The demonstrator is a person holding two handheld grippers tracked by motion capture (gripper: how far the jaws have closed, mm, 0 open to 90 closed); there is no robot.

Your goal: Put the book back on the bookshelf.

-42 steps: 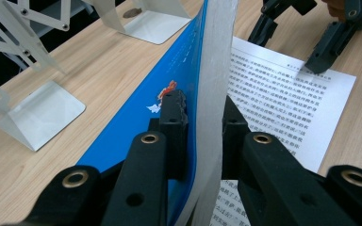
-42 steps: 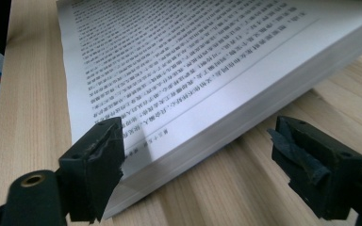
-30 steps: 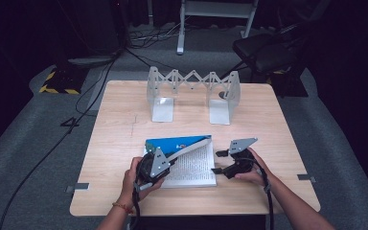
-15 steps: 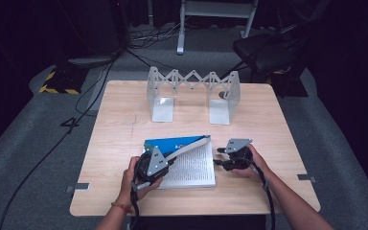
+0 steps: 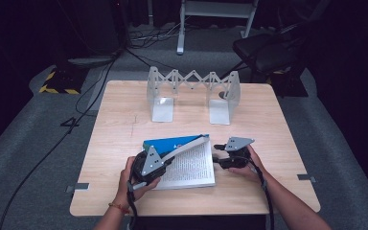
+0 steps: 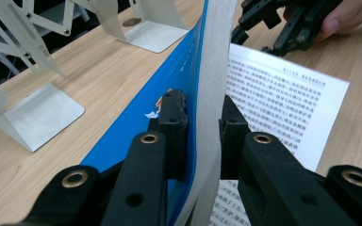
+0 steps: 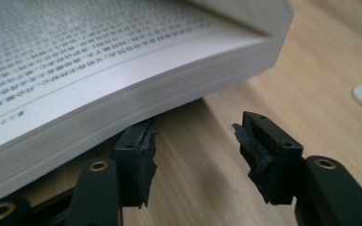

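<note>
On the pale wooden table (image 5: pixel 120 143), the book (image 5: pixel 191 165) lies at six o'clock. The left gripper (image 6: pixel 200 117) clamps its lifted blue cover (image 6: pixel 141 127); the right gripper (image 7: pixel 195 143), jaws apart after closing partway, sits at the page block's edge, gripping nothing. Pulling upward could crease or tear the cover.

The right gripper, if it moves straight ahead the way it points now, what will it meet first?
Most likely the book's page block: the right gripper sits open at its edge, one jaw already under the pages. Between the jaws lies bare table.
</note>
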